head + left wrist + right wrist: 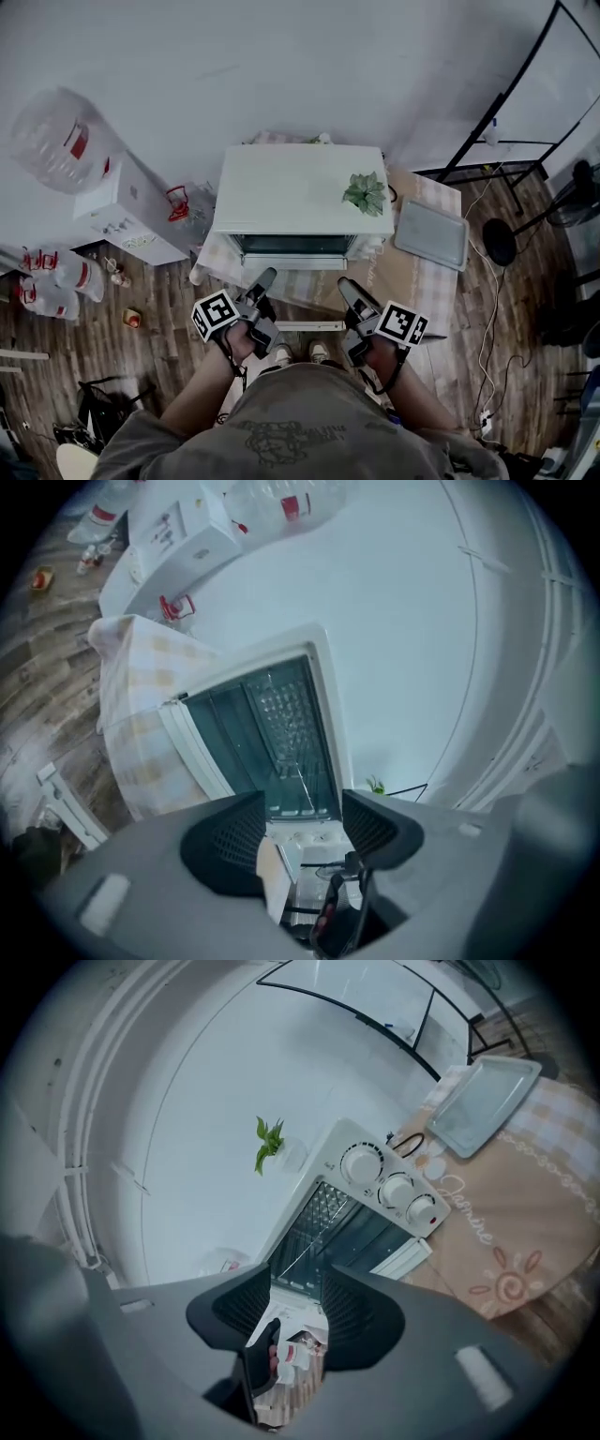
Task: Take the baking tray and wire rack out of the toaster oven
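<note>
- White wall (pixel 281 66) filled the far side, and wooden floor (pixel 159 319) lay around the counter (pixel 412 281), which wore a checked cloth.
- At the far left, a big clear water bottle (pixel 56 141) lay on the floor by the wall.
- On the counter sat the white toaster oven (pixel 295 187), its door (pixel 300 291) folded down toward the near side and the handle (pixel 309 325) nearest the person.
- Inside the opening a gridded metal surface (pixel 281 705) showed; I could not tell whether it was the rack.
- Just right of the oven, the baking tray (pixel 431 234) lay flat on the counter, outside the oven.
- Near the open door, the left tongs (pixel 265 275) pointed at the oven with jaws set wide and nothing between them.
- Beside them, the right tongs (pixel 347 286) aimed the same way, with a narrower gap that was also empty.
- A small green plant (pixel 366 192) stood on the oven's top, toward its right.
</note>
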Tool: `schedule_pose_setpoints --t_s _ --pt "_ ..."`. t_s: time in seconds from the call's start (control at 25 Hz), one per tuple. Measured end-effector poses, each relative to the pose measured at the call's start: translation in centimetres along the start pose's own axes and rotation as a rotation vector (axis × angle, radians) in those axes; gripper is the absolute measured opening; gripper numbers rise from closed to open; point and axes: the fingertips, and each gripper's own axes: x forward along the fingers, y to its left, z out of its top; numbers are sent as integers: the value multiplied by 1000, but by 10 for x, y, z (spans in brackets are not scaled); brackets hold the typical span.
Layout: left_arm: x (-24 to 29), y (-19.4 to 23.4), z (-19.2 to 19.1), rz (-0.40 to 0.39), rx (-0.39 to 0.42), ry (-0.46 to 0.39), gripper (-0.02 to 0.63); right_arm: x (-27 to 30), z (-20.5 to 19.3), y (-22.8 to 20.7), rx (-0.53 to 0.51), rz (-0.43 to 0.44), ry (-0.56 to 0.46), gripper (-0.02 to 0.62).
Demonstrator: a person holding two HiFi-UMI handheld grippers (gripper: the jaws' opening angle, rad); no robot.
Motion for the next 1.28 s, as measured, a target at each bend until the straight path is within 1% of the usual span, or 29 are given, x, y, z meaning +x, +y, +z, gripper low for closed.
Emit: schedule_pose_setpoints --t_s 0.12,0.24,0.4,0.48,0.6,0.68,0.76,0.8,0.92,1.12,1.28 --pt "-12 14 14 23 -19 -43 262 10 -11 2 10 8 21 196" --pt "-14 17 21 21 -22 -67 262 18 -13 0 10 0 32 196" --pt "-13 18 29 19 -38 -105 260 26 -4 2 -23 17 -10 215" --pt "-12 19 35 19 -51 -132 258 29 0 3 -16 28 -33 219" --pt "-7 19 44 15 -47 -167 251 36 3 -1 1 29 -53 219" --pt "-3 21 53 8 -83 -198 242 41 5 -7 19 24 -69 219" --pt "2 21 62 -19 -130 -230 226 47 9 -13 48 24 -91 219" --pt "6 20 67 -30 -139 -246 219 49 12 -16 64 26 -106 221" --pt "17 22 78 -34 -126 -270 210 59 20 -25 117 38 -152 227" --pt "45 21 90 -64 -54 -271 208 81 33 -40 161 43 -197 225" --pt "56 35 98 -61 -67 -305 208 101 41 -49 186 51 -227 224"
